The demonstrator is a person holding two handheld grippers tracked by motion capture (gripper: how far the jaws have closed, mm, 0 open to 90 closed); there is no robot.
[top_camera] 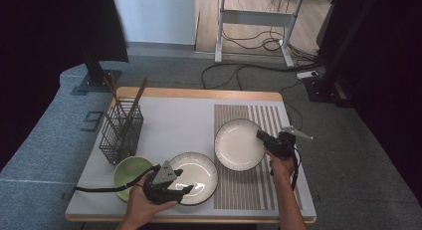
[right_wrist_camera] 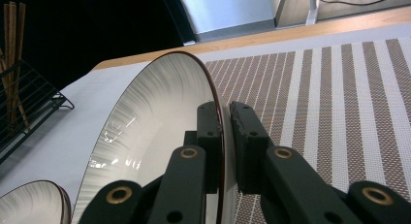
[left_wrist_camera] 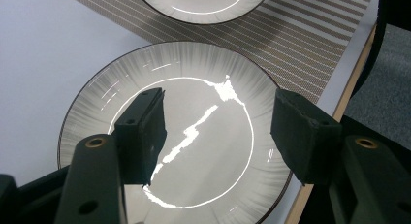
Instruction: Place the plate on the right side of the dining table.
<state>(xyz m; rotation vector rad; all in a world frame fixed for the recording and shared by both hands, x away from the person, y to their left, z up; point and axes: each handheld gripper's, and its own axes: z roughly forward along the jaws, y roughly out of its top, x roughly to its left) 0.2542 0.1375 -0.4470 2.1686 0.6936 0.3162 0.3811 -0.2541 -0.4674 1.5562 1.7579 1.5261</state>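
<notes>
Right gripper (top_camera: 262, 136) clamps right rim of round white ribbed plate with dark edge (top_camera: 239, 143), jaws closed on it; plate tilted, raised at gripped side, over brown-and-white striped placemat (top_camera: 249, 190); left gripper (top_camera: 185, 190) hovers with jaws wide apart, empty, above second matching ribbed plate (top_camera: 199, 171) on grey table (top_camera: 169, 123); pale green bowl (top_camera: 128, 172) just beside it; black wire basket (top_camera: 119, 133) with wooden chopsticks (top_camera: 134, 103) near left edge.

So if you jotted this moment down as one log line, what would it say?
right gripper: shut on far plate rim, plate tilted over striped mat | left gripper: open above near plate, not gripping
</notes>
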